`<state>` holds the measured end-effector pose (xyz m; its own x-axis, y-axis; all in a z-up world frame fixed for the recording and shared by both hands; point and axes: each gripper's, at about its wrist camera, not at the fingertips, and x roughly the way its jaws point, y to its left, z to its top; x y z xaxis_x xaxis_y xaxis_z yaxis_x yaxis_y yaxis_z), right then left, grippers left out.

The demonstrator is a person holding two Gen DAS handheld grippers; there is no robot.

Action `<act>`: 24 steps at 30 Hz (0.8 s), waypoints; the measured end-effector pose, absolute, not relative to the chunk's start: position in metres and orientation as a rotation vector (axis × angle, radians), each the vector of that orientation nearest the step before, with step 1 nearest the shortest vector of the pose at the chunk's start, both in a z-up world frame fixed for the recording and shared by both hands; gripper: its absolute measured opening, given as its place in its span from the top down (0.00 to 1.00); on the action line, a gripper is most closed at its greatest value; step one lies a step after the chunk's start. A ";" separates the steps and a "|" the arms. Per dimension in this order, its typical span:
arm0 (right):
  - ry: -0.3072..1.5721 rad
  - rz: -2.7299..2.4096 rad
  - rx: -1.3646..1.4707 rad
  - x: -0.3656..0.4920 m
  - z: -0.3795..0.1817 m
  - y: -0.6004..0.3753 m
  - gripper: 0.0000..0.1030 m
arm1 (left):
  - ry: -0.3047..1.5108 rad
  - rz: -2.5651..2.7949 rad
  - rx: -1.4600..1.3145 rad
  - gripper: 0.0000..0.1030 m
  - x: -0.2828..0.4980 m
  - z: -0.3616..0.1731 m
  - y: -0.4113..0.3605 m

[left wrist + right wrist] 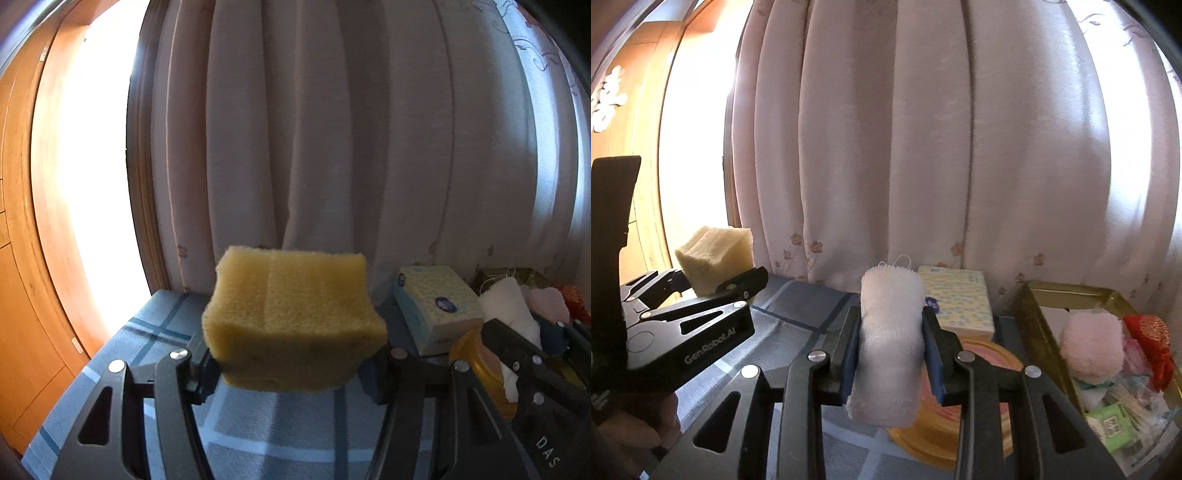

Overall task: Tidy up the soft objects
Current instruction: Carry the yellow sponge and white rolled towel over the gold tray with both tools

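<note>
1. We hold a yellow sponge [293, 321] in the left gripper [295, 365], lifted clear above the counter [147, 332]; its fingers [201, 373] stand wide apart, pressed into the sponge's two sides.
2. We hold a rolled white cloth [888, 343] upright in the right gripper [891, 354]; its blue-padded fingers [932, 354] are drawn narrow, squeezing the roll at its middle.
3. Below the cloth lies a round yellow lid [979, 369], with a tissue pack [955, 297] just behind it near the curtain [923, 147].
4. To the right, a gold tray [1034, 317] holds a pink fluffy ball [1091, 345], a red pouch [1152, 332] and small packets.
5. The counter's blue checked cloth lies bare on the left, up to its left edge by the bright window [88, 177].
6. The two grippers are side by side, apart.
</note>
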<state>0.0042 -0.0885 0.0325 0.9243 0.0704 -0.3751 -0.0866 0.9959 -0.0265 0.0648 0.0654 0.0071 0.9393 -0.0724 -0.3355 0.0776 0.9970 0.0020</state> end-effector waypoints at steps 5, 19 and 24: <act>0.362 0.065 -0.047 -0.006 0.036 -0.098 0.66 | 0.332 -0.073 0.024 0.42 0.059 0.004 0.051; 0.323 0.029 -0.026 -0.025 0.041 -0.126 0.66 | 0.337 -0.113 0.041 0.42 0.033 0.002 0.019; 0.314 0.014 -0.018 -0.031 0.042 -0.139 0.66 | 0.347 -0.137 0.040 0.42 0.029 -0.002 0.005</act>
<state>-0.0313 -0.1389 0.0417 0.9509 0.0109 -0.3093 -0.0164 0.9998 -0.0151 0.0292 0.0048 -0.0015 0.9311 -0.1273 -0.3419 0.1410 0.9899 0.0154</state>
